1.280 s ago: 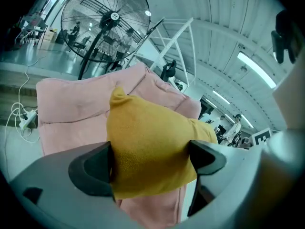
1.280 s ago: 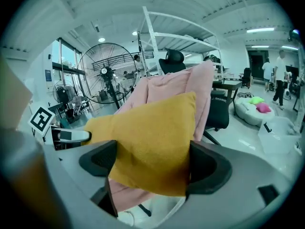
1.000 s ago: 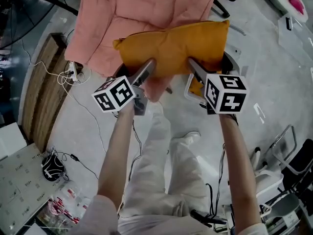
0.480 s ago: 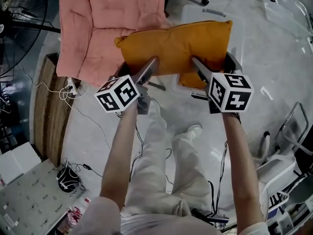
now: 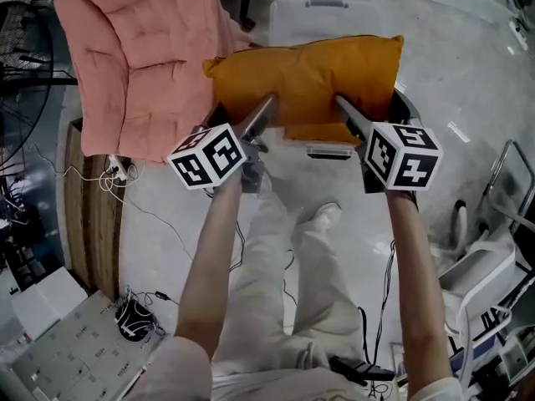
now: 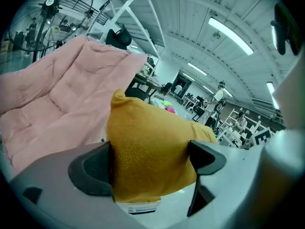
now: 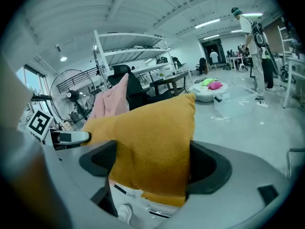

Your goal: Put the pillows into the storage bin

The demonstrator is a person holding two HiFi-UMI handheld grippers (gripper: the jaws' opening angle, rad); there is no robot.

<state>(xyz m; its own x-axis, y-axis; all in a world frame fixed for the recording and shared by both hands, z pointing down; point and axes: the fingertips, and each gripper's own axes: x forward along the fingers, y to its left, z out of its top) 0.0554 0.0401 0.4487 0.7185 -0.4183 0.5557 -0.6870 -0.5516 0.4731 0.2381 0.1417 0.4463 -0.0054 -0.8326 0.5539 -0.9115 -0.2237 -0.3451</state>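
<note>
A: Pillow (image 5: 305, 78), mustard yellow, up in the air right above the storage bin (image 5: 305, 19), covering most of it in the head view.

B: Held how?

A: Clamped from the near side of the bin by both tools. Left gripper (image 6: 150, 163): fingers (image 6: 93, 168) set wide, pinching the plump fabric between the pads. Right gripper (image 7: 152, 165): fingers (image 7: 209, 168) likewise wide, squeezing the pillow's other end.

B: And underfoot?

A: Smooth grey floor (image 5: 468, 90) all around the bin, glossy with reflections. Left of the bin, a pink quilted cushion (image 5: 142, 57) spread wide. Further left, a wooden board (image 5: 92, 224) and loose white cables (image 5: 138, 211). On the near side of the bin, the person's legs (image 5: 284, 282) in pale trousers.

B: The room?

A: Big workshop hall. Strip lights (image 6: 228, 35) on a ribbed ceiling, white racking (image 7: 133, 42), a standing fan (image 7: 71, 97), and a person (image 7: 250, 30) on foot well beyond the bin.

B: The bin itself?

A: Clear plastic, with a white latch (image 5: 328, 150) at the near end showing just under the pillow's edge, and the far end peeking out past the pillow. Inside: cannot tell, hidden beneath the pillow. A second clear container (image 7: 236, 101) on the floor far beyond the bin, contents too faint to read.
</note>
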